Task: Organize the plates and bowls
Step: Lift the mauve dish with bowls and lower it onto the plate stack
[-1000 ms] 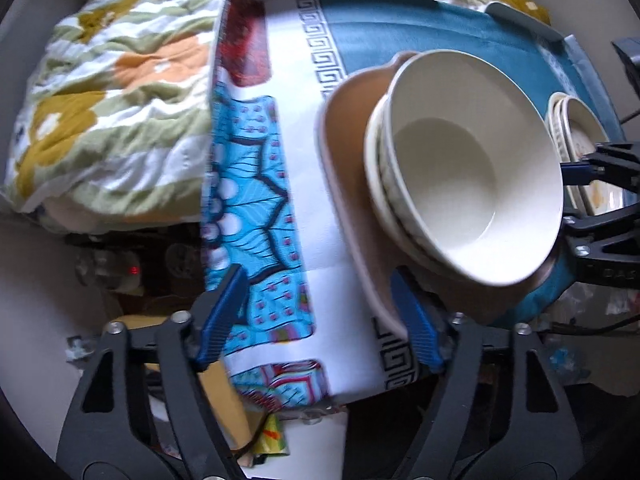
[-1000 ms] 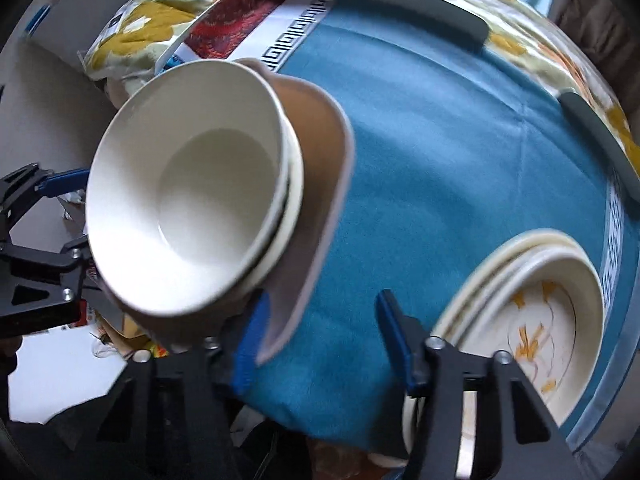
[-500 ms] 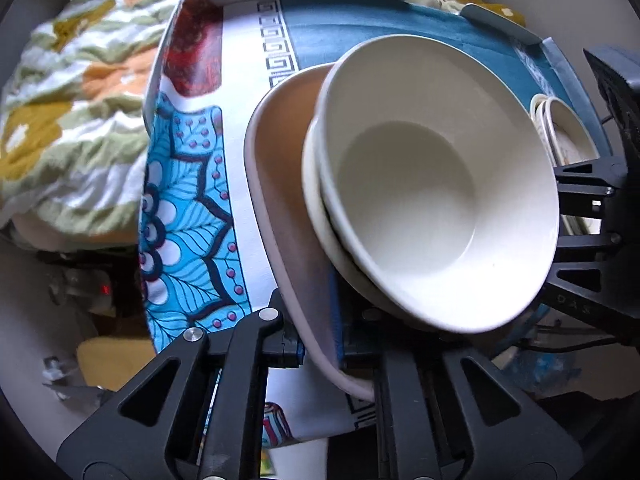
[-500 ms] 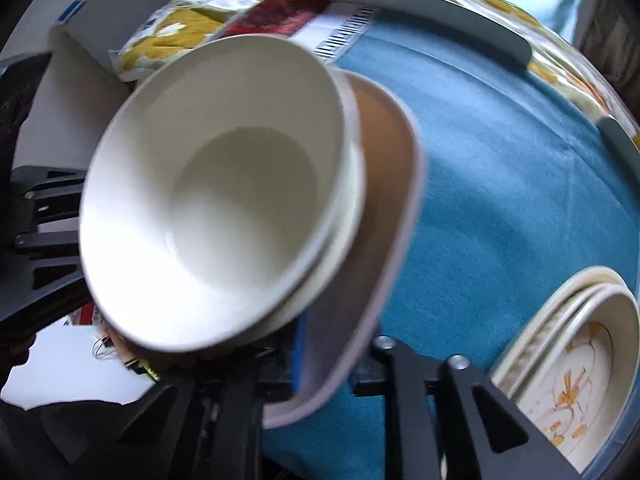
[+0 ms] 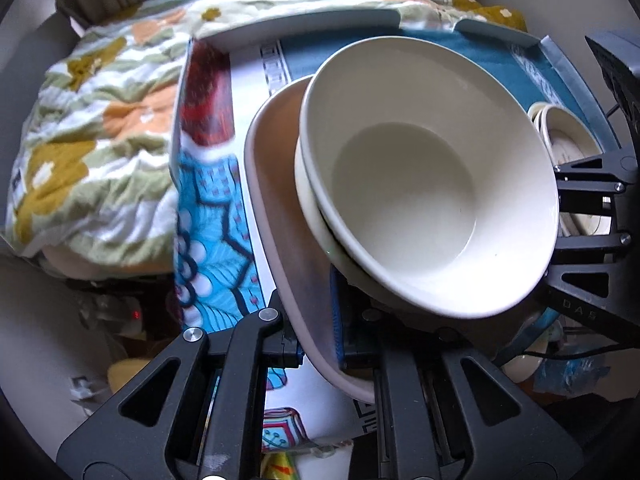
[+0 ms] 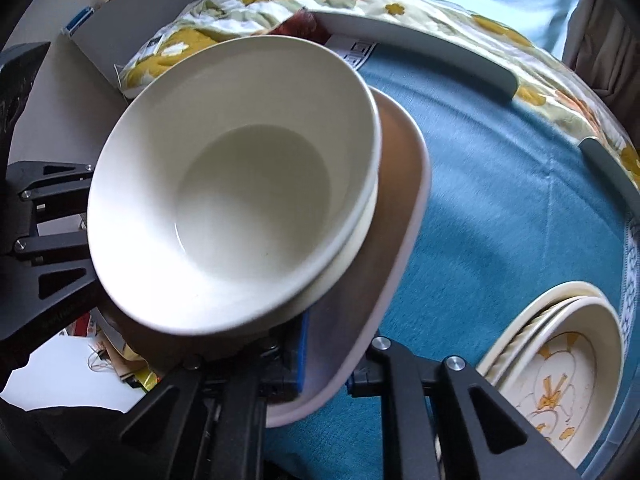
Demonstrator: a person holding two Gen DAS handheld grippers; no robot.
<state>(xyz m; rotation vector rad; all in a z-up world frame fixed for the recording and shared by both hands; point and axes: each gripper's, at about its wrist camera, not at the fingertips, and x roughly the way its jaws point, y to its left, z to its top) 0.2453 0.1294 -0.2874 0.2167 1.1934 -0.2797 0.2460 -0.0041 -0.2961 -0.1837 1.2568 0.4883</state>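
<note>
Both grippers, left (image 5: 316, 336) and right (image 6: 324, 356), newly clamped on the tan plate's (image 5: 280, 240) opposite rims.

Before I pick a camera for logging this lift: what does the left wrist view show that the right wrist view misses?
Only the left wrist view shows the patterned turquoise cloth edge hanging off the table. Only the right wrist view clearly shows the flower-painted plates and the open blue cloth. Both show the white bowls stacked on the tan plate, with the left gripper and right gripper clamped on its rim.
</note>
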